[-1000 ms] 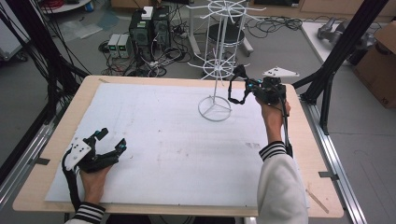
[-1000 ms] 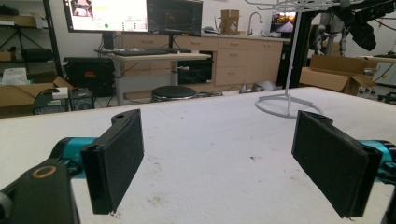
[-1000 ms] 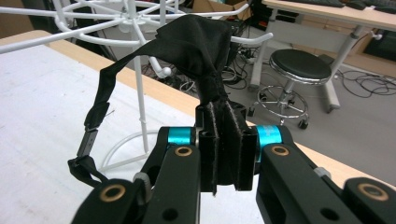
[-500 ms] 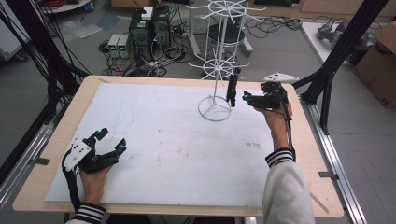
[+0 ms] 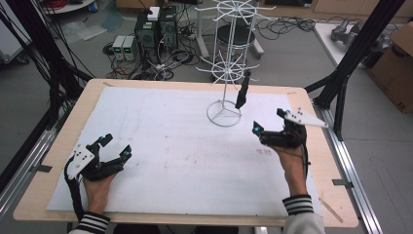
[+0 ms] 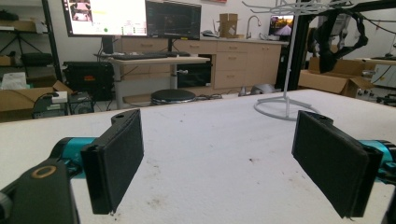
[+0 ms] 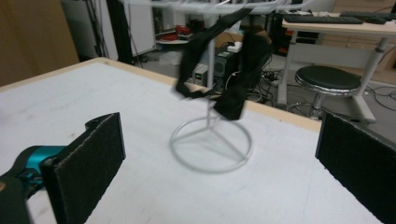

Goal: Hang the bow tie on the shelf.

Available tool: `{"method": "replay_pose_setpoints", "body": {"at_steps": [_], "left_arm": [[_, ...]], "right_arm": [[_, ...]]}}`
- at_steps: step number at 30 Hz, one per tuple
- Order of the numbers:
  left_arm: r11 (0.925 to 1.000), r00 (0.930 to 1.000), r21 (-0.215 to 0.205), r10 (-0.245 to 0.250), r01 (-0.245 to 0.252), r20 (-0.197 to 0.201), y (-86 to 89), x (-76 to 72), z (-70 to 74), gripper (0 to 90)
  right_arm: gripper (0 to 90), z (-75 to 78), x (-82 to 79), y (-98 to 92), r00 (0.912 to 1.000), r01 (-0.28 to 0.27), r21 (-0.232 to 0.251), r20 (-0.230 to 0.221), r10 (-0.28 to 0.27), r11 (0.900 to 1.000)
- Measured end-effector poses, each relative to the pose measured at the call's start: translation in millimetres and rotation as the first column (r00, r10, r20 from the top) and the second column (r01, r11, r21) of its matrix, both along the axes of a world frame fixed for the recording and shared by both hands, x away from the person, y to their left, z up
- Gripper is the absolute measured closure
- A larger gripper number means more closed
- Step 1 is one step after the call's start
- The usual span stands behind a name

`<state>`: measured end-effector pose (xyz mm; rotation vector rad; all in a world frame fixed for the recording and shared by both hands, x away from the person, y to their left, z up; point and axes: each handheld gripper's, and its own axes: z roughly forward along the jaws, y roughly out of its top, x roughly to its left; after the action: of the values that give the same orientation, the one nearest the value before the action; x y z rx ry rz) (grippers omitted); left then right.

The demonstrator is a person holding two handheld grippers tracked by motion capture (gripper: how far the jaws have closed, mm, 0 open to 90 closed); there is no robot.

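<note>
A white wire display rack (image 5: 225,112) stands on its ring base at the back middle of the table. A black strap (image 5: 242,92) hangs from one of its lower arms, swinging free. My right gripper (image 5: 269,121) sits open to the right of the rack, a short way from the strap, holding nothing. In the right gripper view the strap (image 7: 233,88) dangles blurred above the ring base (image 7: 212,144), beyond the open right gripper (image 7: 219,168). My left gripper (image 5: 117,145) rests open and empty at the front left. The left gripper (image 6: 233,158) faces the rack (image 6: 287,60) and the strap (image 6: 338,35) far off.
A white sheet (image 5: 170,146) covers the wooden table (image 5: 48,170). Black frame posts (image 5: 348,63) rise at the right edge and others at the left. Computers (image 5: 156,29), cables and a stool (image 5: 234,36) stand on the floor behind; a cardboard box (image 5: 397,58) is at far right.
My right gripper has opened, let go of the strap and drawn back from the rack toward the person. The strap now hangs from the rack. The left gripper has stayed put.
</note>
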<state>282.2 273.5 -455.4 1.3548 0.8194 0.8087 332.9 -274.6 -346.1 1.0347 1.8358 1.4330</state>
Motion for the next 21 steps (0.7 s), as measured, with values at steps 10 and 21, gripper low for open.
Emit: {"method": "replay_pose_setpoints", "body": {"at_steps": [10, 21], "left_arm": [[0.9999, 1.0, 0.013, 0.001, -0.001, -0.004, -0.6, 0.0, 0.3, 17.2], [0.9998, 1.0, 0.018, 0.002, -0.002, 0.001, -1.3, -0.1, 0.2, 17.3]], "right_arm": [[0.4, -68.9, -58.1, 0.6, 0.9877, 0.044, 0.017, 0.149, -0.047, 0.999], [0.4, -105.4, -70.7, 8.7, 0.9824, 0.069, 0.034, 0.172, -0.074, 0.997]]}}
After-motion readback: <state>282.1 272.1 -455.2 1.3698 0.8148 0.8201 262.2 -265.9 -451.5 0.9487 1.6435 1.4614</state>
